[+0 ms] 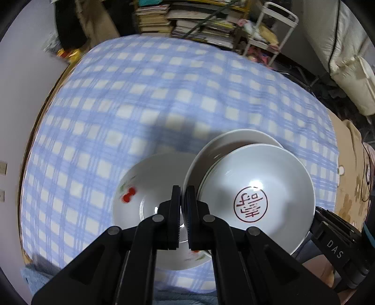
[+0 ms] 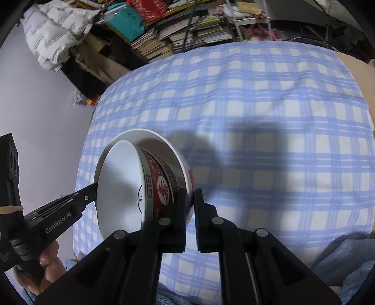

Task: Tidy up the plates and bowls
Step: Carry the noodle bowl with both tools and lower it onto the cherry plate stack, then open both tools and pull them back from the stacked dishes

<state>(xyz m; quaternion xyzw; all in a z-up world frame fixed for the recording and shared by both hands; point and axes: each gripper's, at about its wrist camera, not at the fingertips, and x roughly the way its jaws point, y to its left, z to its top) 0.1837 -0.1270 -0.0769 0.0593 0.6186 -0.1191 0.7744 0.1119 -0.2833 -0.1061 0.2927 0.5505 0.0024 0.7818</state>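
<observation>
My left gripper is shut on the rim of a white outer bowl. A second bowl with a red seal mark inside is nested in it. Both are held tilted above a white plate with red cherries that lies on the checked cloth. My right gripper is shut on the rim of the same outer bowl, opposite the left gripper. The inner bowl's red patterned wall shows in the right wrist view.
The table wears a blue and white checked cloth. Stacks of books and a white cart stand behind it. A white padded jacket hangs at the back left. A blue towel lies at the near edge.
</observation>
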